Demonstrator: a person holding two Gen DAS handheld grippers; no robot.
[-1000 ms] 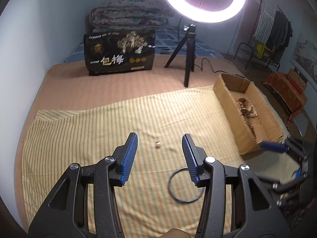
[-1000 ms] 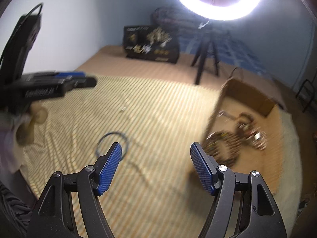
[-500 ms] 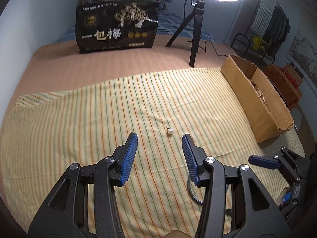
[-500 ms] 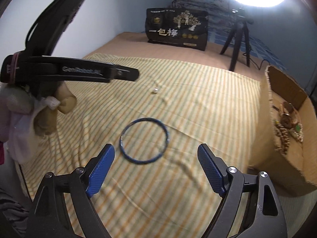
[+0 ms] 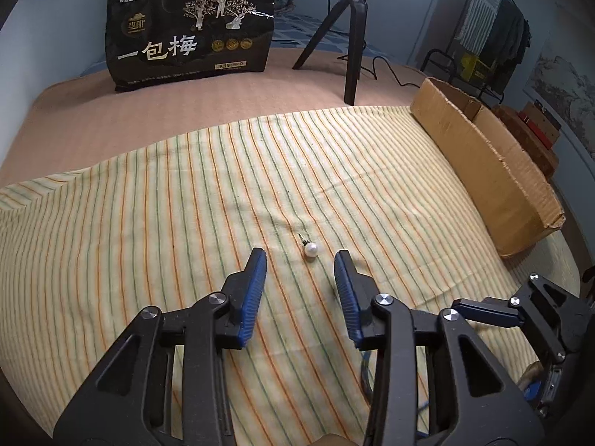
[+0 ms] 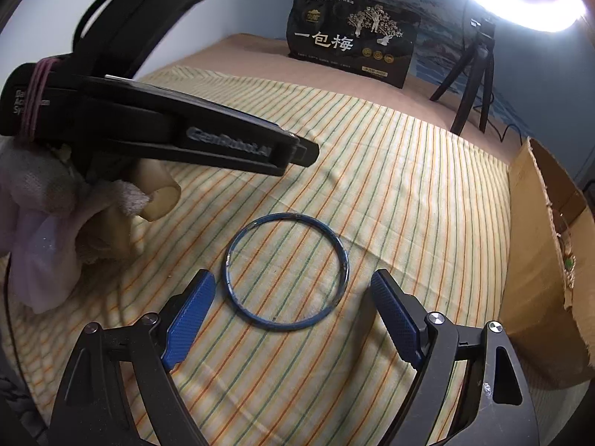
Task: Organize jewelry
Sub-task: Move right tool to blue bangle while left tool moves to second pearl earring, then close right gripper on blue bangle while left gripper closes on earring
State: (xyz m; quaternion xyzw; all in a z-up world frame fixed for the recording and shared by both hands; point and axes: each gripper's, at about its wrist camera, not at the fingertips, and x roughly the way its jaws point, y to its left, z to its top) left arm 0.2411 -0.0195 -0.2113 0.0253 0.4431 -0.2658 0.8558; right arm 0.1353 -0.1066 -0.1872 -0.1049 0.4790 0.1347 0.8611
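Observation:
A white pearl stud earring (image 5: 311, 249) lies on the striped cloth (image 5: 148, 204). My left gripper (image 5: 300, 260) is open and empty, its fingertips on either side of the pearl and just short of it. A thin blue bangle (image 6: 285, 272) lies flat on the cloth. My right gripper (image 6: 293, 281) is open wide and empty, its tips flanking the near half of the bangle. The left gripper's body (image 6: 186, 137) crosses the right wrist view at upper left. A cardboard box (image 5: 483, 171) with jewelry inside stands at the right.
A black snack bag (image 5: 193, 33) stands at the back. A ring-light tripod (image 5: 353, 37) stands behind the cloth's far edge. The box also shows in the right wrist view (image 6: 539, 260). A clothes rack (image 5: 494, 29) is far right.
Both grippers moved forward and lower. The pearl now sits just ahead of the left tips. The bangle now lies between the right tips.

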